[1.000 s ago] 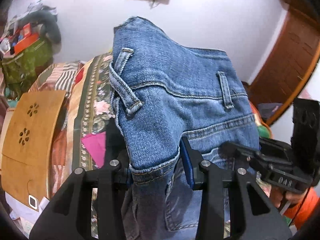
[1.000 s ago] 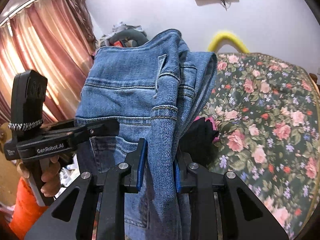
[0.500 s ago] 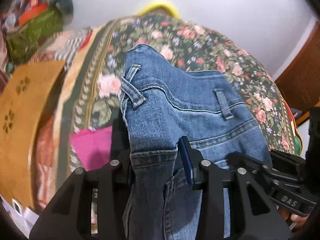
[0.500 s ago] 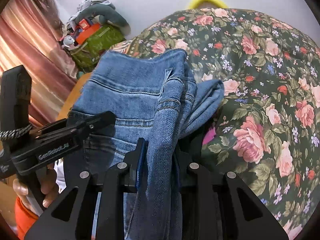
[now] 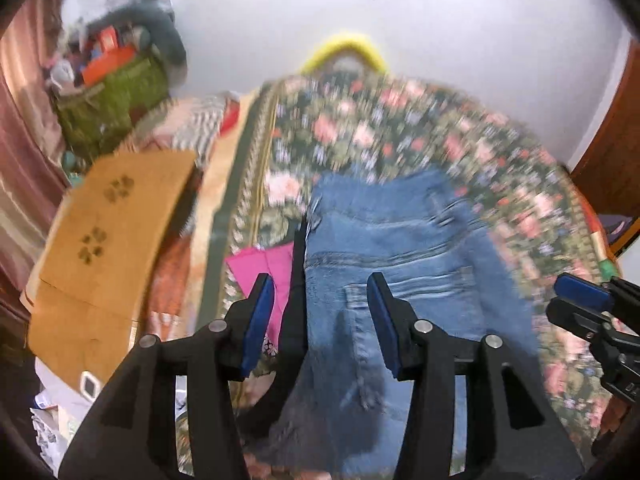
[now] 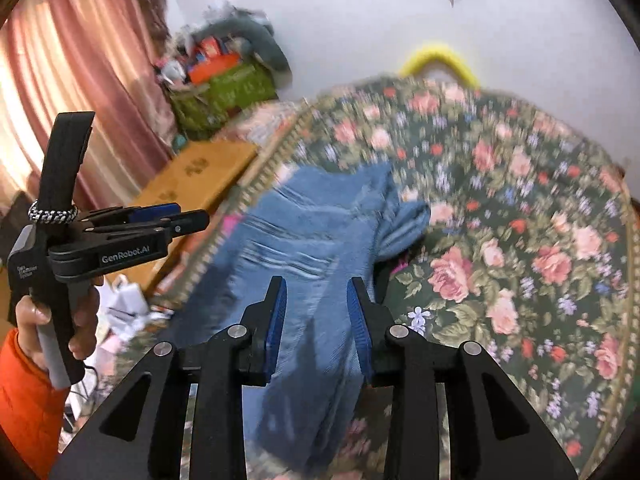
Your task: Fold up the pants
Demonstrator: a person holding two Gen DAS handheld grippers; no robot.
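The blue jeans (image 5: 400, 248) lie on the floral bedspread (image 5: 520, 184), waist end away from me; they also show in the right wrist view (image 6: 320, 240). My left gripper (image 5: 320, 304) is open, its blue pads apart, just above the near part of the jeans and holding nothing. My right gripper (image 6: 316, 308) is open too, over the jeans' near part. The left gripper also shows in the right wrist view (image 6: 160, 216), and the right gripper shows at the edge of the left wrist view (image 5: 580, 296). Both views are motion-blurred.
A pink cloth (image 5: 264, 268) lies on the bed left of the jeans. A wooden board (image 5: 112, 232) stands off the bed's left side, with a green bag of clutter (image 5: 112, 100) behind it. A yellow hoop (image 5: 344, 48) is at the far wall. Curtains (image 6: 60, 80) hang at left.
Both grippers lowered the jeans onto the bed, then opened and let go. The jeans now lie on the bedspread instead of hanging from the pads.
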